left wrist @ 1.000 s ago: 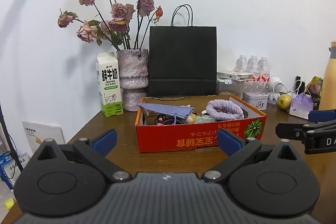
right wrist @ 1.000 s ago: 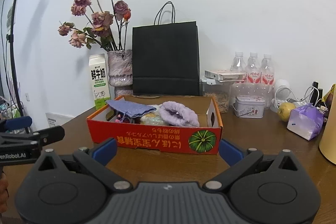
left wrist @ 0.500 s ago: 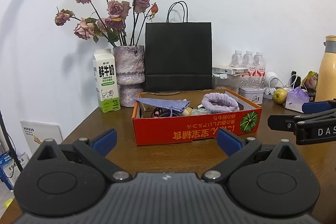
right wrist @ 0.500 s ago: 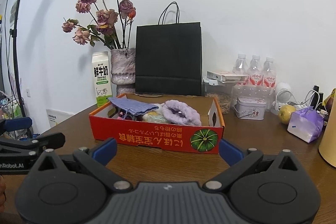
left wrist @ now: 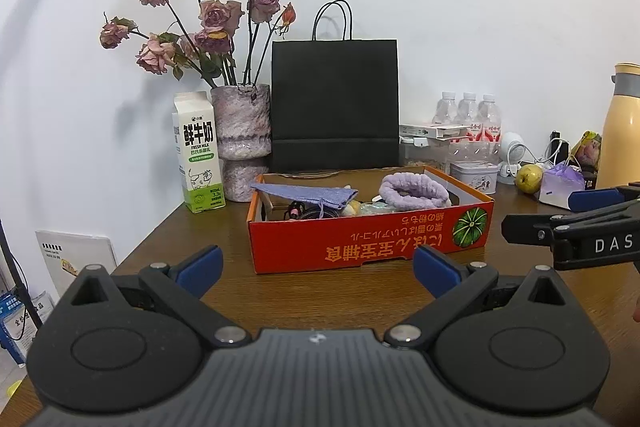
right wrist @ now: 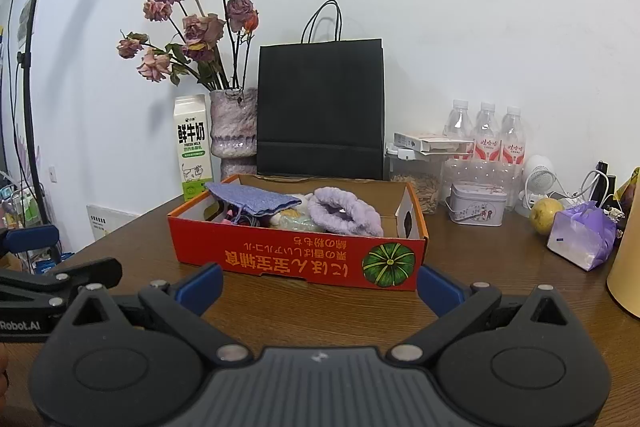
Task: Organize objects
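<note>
A red cardboard box (left wrist: 368, 239) (right wrist: 296, 259) sits on the brown table, holding a lilac fuzzy headband (left wrist: 412, 189) (right wrist: 344, 213), a purple pouch (left wrist: 308, 193) (right wrist: 252, 199) and small items under them. My left gripper (left wrist: 316, 267) stands open in front of the box, nothing between its blue fingertips. My right gripper (right wrist: 318, 285) is likewise open and empty before the box. Each gripper shows at the edge of the other's view.
Behind the box stand a milk carton (left wrist: 198, 151), a vase of dried roses (left wrist: 240, 131), a black paper bag (left wrist: 335, 105) and water bottles (right wrist: 486, 131). At right lie a tin (right wrist: 474, 205), a pear (right wrist: 546, 215), a purple packet (right wrist: 582, 239) and a tall yellow bottle (left wrist: 624, 127).
Both grippers have drawn back slightly from the box, which looks smaller and farther. Both stay open and nothing was picked up.
</note>
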`<action>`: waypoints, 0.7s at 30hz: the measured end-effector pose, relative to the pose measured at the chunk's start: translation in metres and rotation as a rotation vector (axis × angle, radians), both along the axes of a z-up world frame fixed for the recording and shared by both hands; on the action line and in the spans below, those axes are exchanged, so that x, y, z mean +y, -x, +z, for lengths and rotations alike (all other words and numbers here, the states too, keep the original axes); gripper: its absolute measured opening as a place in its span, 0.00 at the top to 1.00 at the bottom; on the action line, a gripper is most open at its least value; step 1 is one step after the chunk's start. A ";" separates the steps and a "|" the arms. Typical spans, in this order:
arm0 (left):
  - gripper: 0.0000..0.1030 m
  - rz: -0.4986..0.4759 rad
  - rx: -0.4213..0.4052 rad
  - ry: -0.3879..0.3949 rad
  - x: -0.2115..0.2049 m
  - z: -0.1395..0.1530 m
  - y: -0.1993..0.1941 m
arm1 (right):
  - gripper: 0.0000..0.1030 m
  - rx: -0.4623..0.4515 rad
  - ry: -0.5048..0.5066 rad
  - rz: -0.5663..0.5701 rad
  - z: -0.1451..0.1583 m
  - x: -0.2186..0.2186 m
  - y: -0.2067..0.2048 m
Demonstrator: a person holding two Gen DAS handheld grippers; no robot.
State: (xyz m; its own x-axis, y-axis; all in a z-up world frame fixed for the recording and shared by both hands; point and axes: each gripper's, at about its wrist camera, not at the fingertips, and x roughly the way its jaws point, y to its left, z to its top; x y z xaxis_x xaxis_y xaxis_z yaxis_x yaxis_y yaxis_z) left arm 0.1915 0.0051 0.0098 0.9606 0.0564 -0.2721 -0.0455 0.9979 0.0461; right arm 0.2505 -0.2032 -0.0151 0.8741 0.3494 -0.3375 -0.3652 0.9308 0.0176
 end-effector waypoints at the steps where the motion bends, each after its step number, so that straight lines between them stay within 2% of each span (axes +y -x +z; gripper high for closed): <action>1: 0.00 0.001 0.001 0.000 0.000 0.000 0.000 | 0.00 0.000 0.000 0.000 0.000 0.000 0.000; 21: 0.00 0.003 0.008 0.002 0.001 -0.001 -0.001 | 0.00 -0.001 0.002 0.000 0.000 0.000 0.000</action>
